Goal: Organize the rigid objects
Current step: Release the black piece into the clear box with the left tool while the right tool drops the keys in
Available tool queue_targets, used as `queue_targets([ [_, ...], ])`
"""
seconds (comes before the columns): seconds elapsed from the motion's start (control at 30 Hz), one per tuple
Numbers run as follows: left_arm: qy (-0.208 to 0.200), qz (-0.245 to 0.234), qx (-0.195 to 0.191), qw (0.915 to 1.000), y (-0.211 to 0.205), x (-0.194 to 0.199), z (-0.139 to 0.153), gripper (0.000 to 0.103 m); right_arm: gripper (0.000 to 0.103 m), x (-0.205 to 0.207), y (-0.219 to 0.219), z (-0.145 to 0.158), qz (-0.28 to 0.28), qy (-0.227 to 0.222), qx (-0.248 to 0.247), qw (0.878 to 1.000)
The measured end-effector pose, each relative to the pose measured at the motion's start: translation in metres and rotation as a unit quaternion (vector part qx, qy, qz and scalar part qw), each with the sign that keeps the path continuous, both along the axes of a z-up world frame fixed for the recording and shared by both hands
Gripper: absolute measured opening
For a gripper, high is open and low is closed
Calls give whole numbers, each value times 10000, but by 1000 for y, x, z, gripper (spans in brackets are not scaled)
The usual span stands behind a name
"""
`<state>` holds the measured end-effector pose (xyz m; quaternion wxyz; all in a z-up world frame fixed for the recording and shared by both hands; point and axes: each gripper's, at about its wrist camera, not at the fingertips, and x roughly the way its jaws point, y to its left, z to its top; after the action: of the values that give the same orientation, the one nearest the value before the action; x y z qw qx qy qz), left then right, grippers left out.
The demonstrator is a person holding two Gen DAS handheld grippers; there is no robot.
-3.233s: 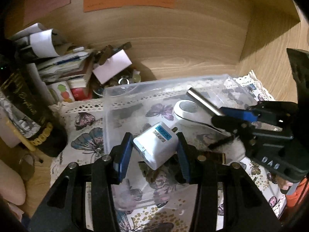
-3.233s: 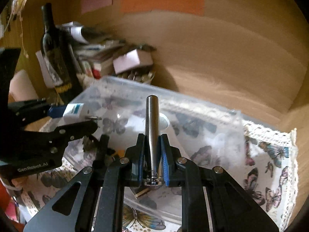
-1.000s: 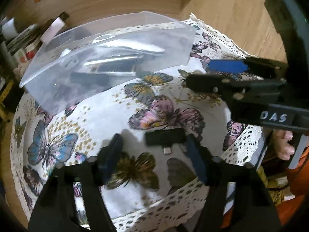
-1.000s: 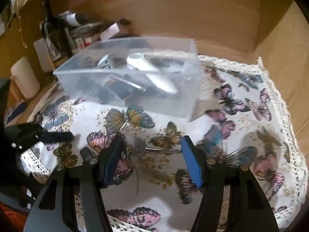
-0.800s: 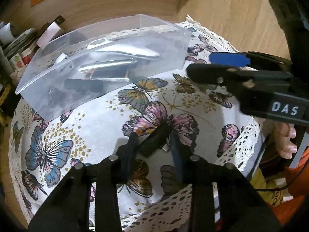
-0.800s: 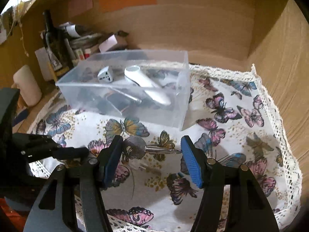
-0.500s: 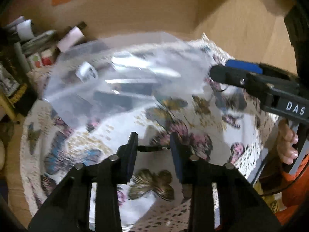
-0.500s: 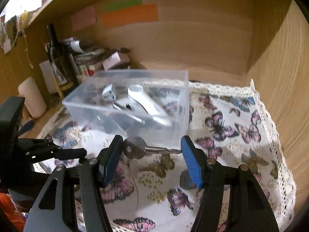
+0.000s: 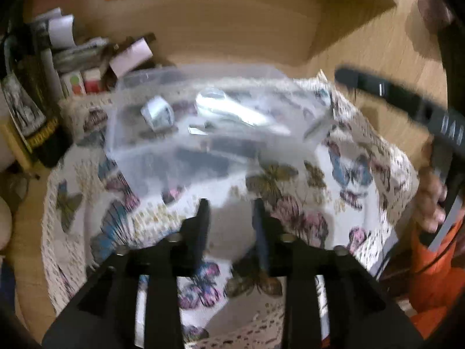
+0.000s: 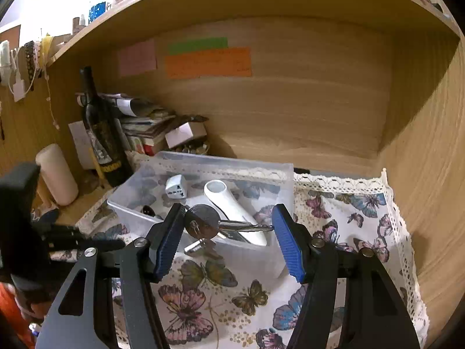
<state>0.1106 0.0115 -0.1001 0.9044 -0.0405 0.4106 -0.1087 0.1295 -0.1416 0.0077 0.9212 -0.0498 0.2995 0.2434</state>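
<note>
1. The right gripper [image 10: 226, 237] has its blue-padded jaws clamped across a bunch of keys [image 10: 216, 224]: the round silver head is against the left pad, the blade tip reaches the right pad, and a second key dangles below.
2. The keys are lifted off the butterfly cloth [image 10: 343, 221], just in front of the clear plastic bin [image 10: 286, 174] and above its near wall.
3. The left gripper [image 9: 231, 218] is blurred; its jaws stand a little apart, and I cannot tell whether anything is pinched between them.
4. In the bin already lie a white travel adapter [image 10: 175, 190], a long white handle-shaped thing [image 10: 232, 209] and some dark pieces.
5. I judge the sorting well advanced: the keys need only go over the wall and be let go, and the open cloth shows nothing else loose.
6. The keys are thin, shiny metal, held only end to end, so they could swing or slip.
</note>
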Motion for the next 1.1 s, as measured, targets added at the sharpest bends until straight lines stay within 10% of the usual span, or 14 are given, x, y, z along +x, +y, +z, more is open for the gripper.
queue_targets([
  [0.23,415,-327,337,9980,-23,-13,-40,50,58,5,3,9,-3,-146,-33,9999],
  [0.47,83,-298,524,9981,-24,-23,-38,34,58,14,10,18,-17,-282,-33,9996],
  [1.1,-1020,594,453,9920,34,27,49,34,59,61,51,-16,206,382,-187,9989],
])
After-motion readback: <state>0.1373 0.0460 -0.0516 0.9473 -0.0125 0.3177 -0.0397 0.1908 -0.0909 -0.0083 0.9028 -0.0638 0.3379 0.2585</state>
